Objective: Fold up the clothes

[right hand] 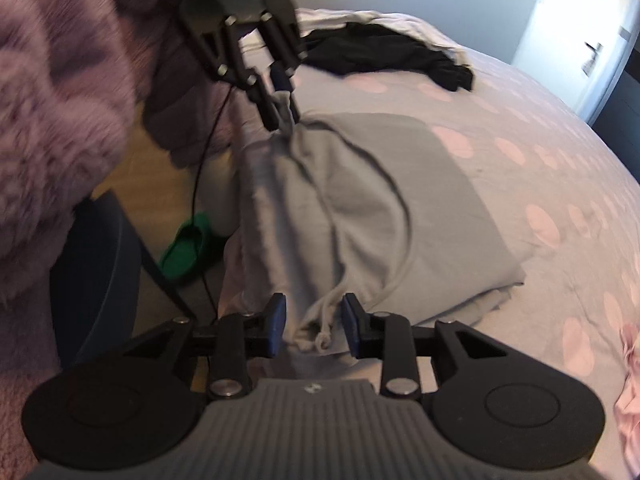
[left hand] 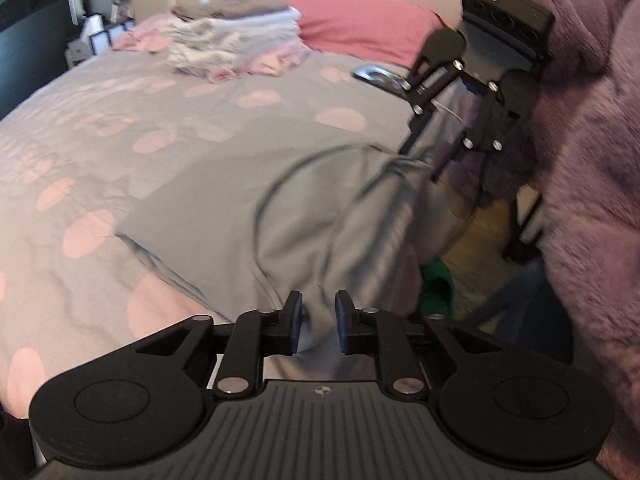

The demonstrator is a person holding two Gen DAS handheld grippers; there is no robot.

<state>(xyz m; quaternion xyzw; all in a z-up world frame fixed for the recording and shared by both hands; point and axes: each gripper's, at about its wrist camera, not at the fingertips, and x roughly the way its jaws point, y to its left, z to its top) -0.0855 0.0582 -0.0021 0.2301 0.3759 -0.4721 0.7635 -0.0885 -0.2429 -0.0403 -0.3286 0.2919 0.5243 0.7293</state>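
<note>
A grey garment (left hand: 248, 200) with a drawstring lies partly folded on the spotted bed cover (left hand: 80, 152), and its near edge hangs off the side of the bed. My left gripper (left hand: 319, 320) is shut on a bunch of that edge. From the right wrist view, the left gripper (right hand: 280, 114) pinches the far end of the grey garment (right hand: 400, 184). My right gripper (right hand: 314, 320) is shut on the end with the drawstring. Seen from the left wrist, the right gripper (left hand: 424, 164) lifts the cloth slightly.
A stack of folded clothes (left hand: 236, 40) and a pink pillow (left hand: 360, 24) sit at the head of the bed. A black garment (right hand: 384, 56) lies further along the bed. A green object (right hand: 188, 248) is on the floor. A fluffy purple sleeve (left hand: 592, 160) is close by.
</note>
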